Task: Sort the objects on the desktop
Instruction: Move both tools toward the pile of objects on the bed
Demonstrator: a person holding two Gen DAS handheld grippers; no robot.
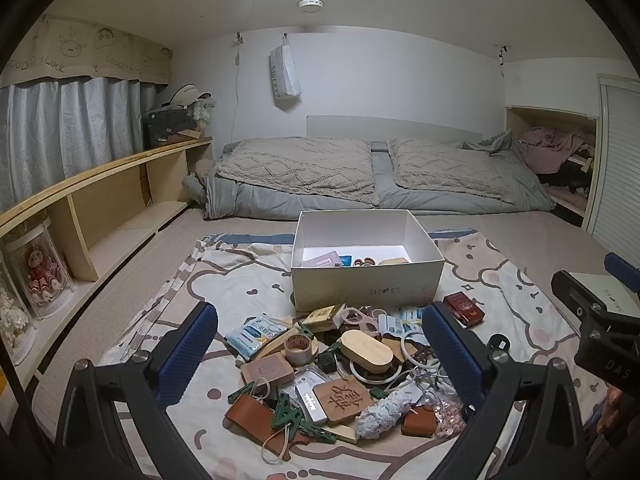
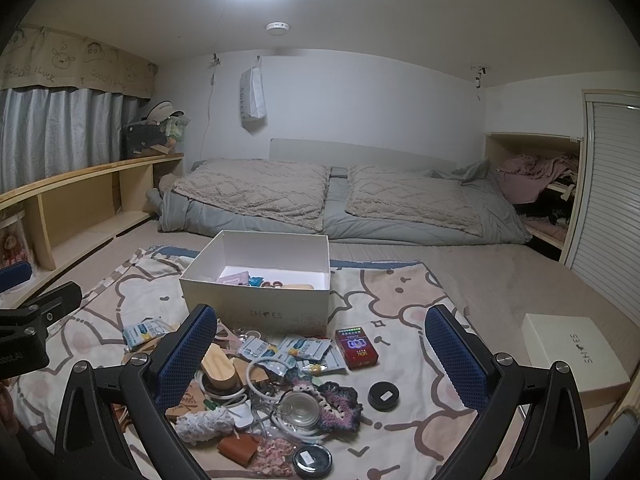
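Above the clutter pile, both hand-held grippers (wide open)

A low bed lies against the white wall, wooden shelving under grey curtains alongside.

A grey quilt lay folded along the far wall with two beige tufted blankets spread over it. A white bag hung from a wall hook above. At the left ran a wooden shelf below grey curtains. Pink clothes were heaped in the right-hand alcove beside a louvred door.
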